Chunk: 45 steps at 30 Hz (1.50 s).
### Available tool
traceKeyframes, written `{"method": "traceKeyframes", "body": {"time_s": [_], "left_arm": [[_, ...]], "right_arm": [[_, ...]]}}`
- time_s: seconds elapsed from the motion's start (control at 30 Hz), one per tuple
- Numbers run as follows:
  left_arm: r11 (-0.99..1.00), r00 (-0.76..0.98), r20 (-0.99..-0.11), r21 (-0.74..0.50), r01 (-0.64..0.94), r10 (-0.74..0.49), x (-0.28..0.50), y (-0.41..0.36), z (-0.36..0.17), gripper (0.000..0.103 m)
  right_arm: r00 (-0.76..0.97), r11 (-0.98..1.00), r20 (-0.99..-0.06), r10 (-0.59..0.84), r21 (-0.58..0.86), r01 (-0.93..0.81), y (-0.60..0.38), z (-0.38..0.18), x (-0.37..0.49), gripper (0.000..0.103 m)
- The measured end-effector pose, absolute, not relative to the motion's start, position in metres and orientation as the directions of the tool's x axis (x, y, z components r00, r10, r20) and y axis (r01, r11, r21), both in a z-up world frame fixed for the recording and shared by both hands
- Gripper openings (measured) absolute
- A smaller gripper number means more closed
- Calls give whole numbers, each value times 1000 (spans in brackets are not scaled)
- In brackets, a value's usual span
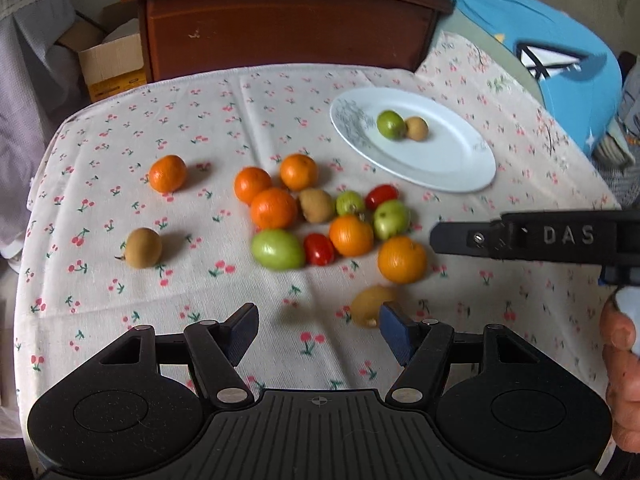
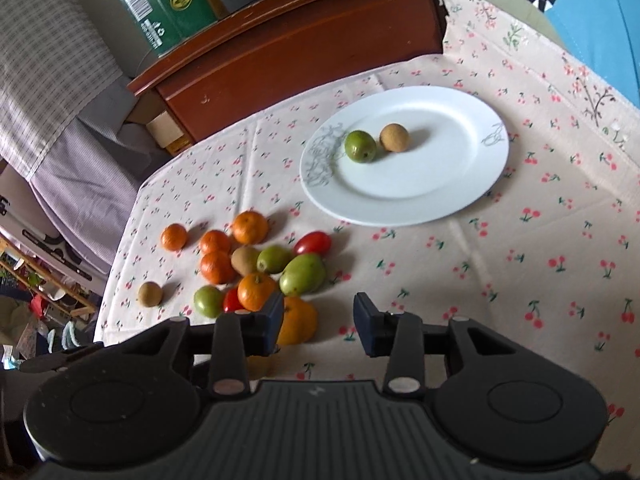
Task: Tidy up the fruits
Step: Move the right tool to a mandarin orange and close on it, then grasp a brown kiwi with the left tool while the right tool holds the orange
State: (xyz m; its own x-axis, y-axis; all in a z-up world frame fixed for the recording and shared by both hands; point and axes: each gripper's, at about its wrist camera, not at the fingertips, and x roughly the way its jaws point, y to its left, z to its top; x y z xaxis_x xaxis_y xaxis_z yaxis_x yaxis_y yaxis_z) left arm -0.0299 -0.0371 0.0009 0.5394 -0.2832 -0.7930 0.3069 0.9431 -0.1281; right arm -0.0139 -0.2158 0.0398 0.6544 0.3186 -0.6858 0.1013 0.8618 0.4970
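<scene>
A white plate (image 1: 448, 176) (image 2: 404, 204) on the cherry-print cloth holds a green fruit (image 2: 360, 146) and a brown fruit (image 2: 394, 137) side by side. Left of the plate lies a loose heap of oranges (image 1: 273, 208), green fruits (image 1: 277, 249), red tomatoes (image 1: 319, 249) and brown fruits (image 1: 317, 205). My left gripper (image 1: 318, 316) hangs open over bare cloth, a brown fruit (image 1: 368, 304) just outside its right finger. My right gripper (image 2: 319, 312) is open too, with an orange (image 2: 299, 322) on the cloth half behind its left finger. One of its fingers (image 1: 460, 236) reaches in from the right in the left wrist view.
A wooden cabinet (image 1: 280, 28) stands behind the table, with a green carton (image 2: 160, 0) on top. An orange (image 1: 168, 173) and a brown fruit (image 1: 142, 248) lie apart at the left. Blue fabric (image 1: 560, 60) borders the right. A hand (image 1: 622, 360) shows at the right edge.
</scene>
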Motion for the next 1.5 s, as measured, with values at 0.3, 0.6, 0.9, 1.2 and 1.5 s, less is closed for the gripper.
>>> {"method": "traceKeyframes", "body": {"time_s": [0.3, 0.6, 0.9, 1.2, 1.5], "left_arm": [[932, 535, -789, -129, 339, -303, -38, -42, -3, 66], [926, 556, -774, -101, 364, -303, -39, -48, -6, 66], [912, 574, -753, -84, 401, -321, -40, -57, -10, 63], [901, 594, -735, -51, 432, -326, -40, -66, -14, 44], [885, 591, -726, -52, 462, -351, -42, -69, -15, 30]], "right_arm": [[629, 863, -692, 353, 501, 66, -202, 35, -10, 47], [606, 878, -708, 362, 477, 33, -187, 28, -1, 48], [602, 882, -715, 357, 470, 35, -188, 21, 0, 32], [622, 865, -703, 343, 494, 81, -203, 27, -3, 32], [615, 862, -712, 339, 497, 100, -206, 25, -4, 32]]}}
